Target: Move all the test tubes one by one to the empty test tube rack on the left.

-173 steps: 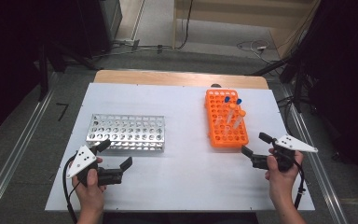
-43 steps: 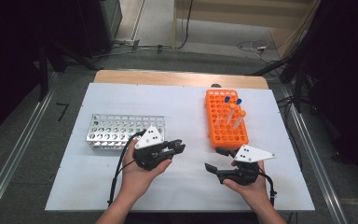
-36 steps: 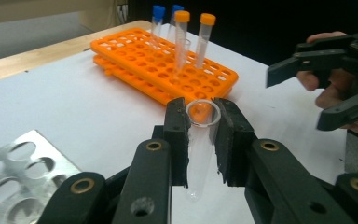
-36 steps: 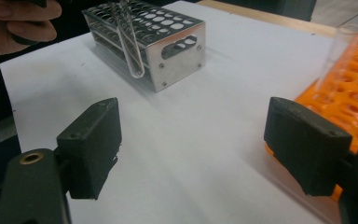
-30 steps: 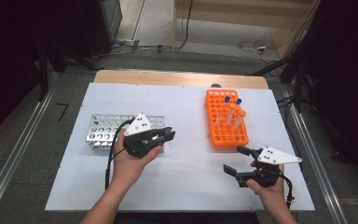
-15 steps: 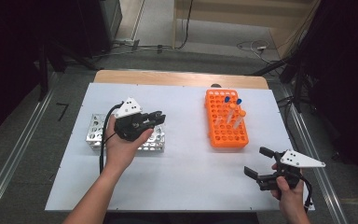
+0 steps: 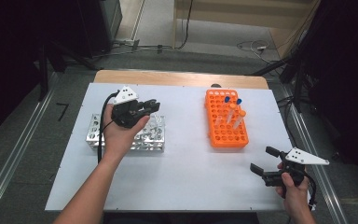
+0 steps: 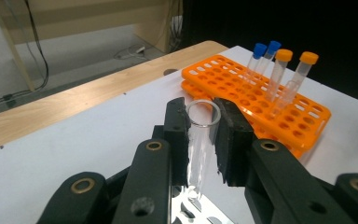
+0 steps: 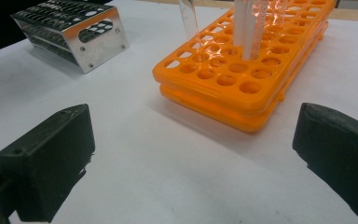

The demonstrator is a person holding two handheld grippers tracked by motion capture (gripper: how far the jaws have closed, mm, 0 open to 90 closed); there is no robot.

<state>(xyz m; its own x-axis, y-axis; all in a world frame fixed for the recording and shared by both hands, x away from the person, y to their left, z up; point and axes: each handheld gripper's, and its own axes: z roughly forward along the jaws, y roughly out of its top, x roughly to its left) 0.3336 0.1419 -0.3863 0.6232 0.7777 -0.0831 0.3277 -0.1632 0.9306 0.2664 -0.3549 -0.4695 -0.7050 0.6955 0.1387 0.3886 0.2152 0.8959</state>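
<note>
- Tube: an uncapped clear test tube (image 8: 200, 140) stands upright, pinched between the left gripper (image 7: 142, 108) jaws, above the metal rack (image 7: 98, 135) at nine o'clock on the table (image 7: 186, 182).
- Right gripper (image 7: 266, 161), at four o'clock, has just spread its jaws wide, nothing between them.
- Orange rack (image 7: 223, 137), at two o'clock, holds capped tubes (image 8: 279, 70).

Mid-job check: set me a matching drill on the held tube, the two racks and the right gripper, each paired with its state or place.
1. clear uncapped glass tube
2. orange plastic rack
3. shiny metal rack
4. right gripper

a. open, nothing between its fingers
b. holds four capped tubes
c. under the left hand
d. clamped in the left gripper

Pairs: 1-d, 2-b, 3-c, 4-a
</note>
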